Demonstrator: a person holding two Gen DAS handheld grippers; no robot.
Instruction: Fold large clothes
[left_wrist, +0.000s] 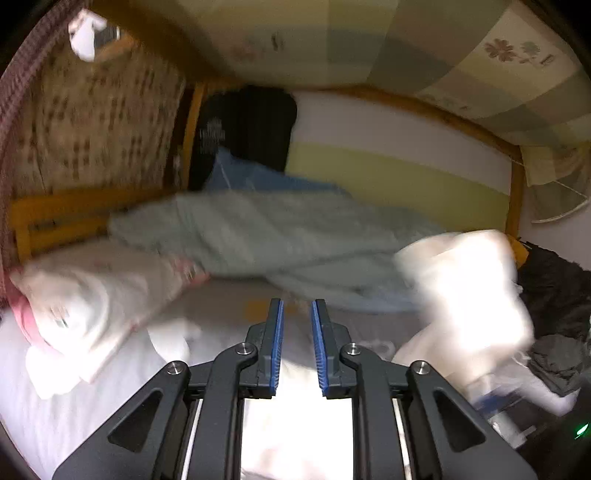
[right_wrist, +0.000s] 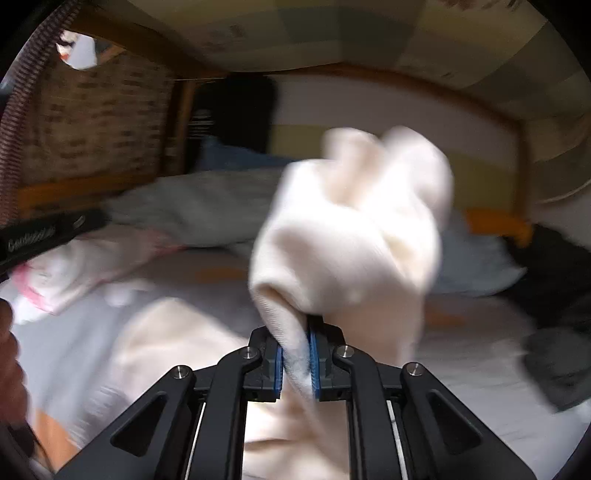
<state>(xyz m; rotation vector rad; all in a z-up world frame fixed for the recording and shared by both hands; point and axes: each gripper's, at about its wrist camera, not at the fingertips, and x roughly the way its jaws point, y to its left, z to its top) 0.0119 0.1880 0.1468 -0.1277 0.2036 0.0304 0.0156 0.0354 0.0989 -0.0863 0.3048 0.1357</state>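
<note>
Soft, floppy white garment (right_wrist: 351, 229) pinched by right gripper (right_wrist: 295, 363) fingers (best held by an edge); left gripper (left_wrist: 297, 347) fingers narrow, empty.

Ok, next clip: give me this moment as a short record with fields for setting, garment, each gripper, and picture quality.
setting: bed with bedding and clothes lying on it
garment: white garment, bunched, lifted off the bed
right gripper: shut on the white garment, cloth pinched between its blue pads
left gripper: narrow gap between its pads; white cloth beneath it, no clear pinch visible
other items: pale green blanket; dark clothing at the right edge
picture quality: heavy motion blur in both views
</note>
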